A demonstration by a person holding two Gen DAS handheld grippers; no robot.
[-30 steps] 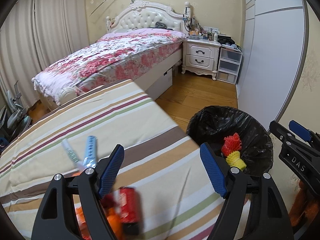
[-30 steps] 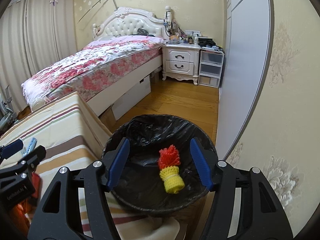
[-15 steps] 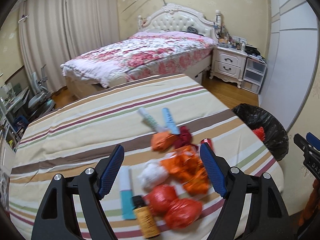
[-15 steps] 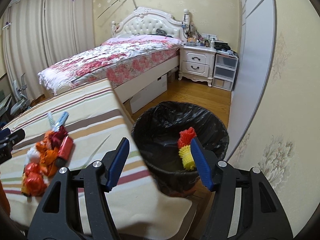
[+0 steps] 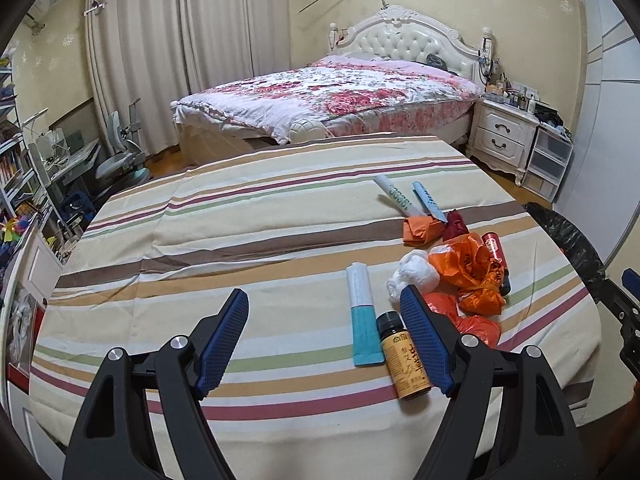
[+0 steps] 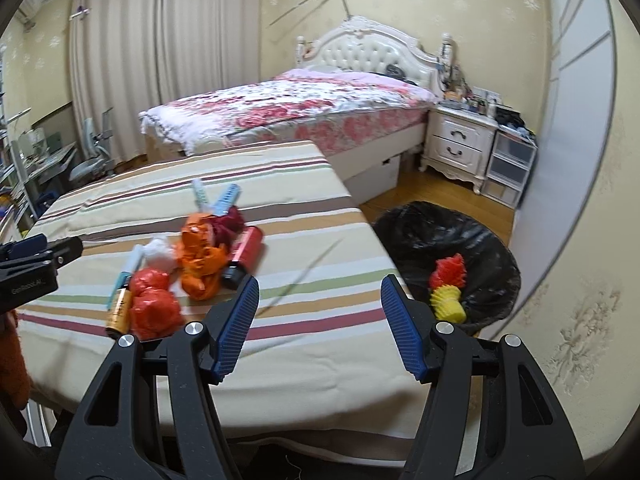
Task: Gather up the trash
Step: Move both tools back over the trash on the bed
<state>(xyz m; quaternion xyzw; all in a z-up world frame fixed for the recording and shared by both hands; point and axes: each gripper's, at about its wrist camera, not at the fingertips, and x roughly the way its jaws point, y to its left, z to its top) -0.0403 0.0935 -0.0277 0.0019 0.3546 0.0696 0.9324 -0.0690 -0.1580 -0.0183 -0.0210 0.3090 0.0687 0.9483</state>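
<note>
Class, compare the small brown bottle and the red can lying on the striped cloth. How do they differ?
The brown bottle has a yellow label and lies at the pile's near edge. The red can is longer and lies on the pile's bin side, against orange bags. Both have dark ends and lie flat.

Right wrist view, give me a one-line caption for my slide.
Open right gripper hovers over the striped table, trash pile to its left, black-lined bin to its right.

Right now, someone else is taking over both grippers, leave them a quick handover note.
Left gripper: open, empty, above the striped table.
Right gripper: open, empty, between the table and the bin.
Done: red and yellow foam nets lie in the bin.
Left: the trash pile on the table, including orange bags, white wad, brown bottle, tubes and red can.
</note>
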